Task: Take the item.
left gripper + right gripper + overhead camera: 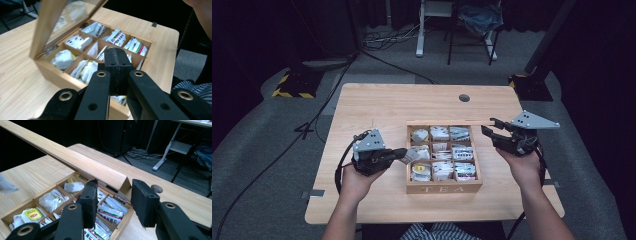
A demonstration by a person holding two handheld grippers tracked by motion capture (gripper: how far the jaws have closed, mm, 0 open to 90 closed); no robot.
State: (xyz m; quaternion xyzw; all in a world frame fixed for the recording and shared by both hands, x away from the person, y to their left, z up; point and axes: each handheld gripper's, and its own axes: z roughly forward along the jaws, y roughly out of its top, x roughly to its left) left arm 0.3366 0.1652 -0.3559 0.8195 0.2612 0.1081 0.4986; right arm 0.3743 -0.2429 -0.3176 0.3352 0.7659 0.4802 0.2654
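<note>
matt wooden tea box [443, 188], perhaps unvarnished

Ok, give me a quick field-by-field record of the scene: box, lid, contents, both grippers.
box: wooden nine-compartment tea box on the light wooden table
lid: glass-paned wooden lid raised, open
contents: paper tea bags in the compartments
left gripper: jaws shut, at the box's left column; a white packet shows at its tip in the high view, grip cannot be confirmed
right gripper: jaws open, by the lid's right end
</note>
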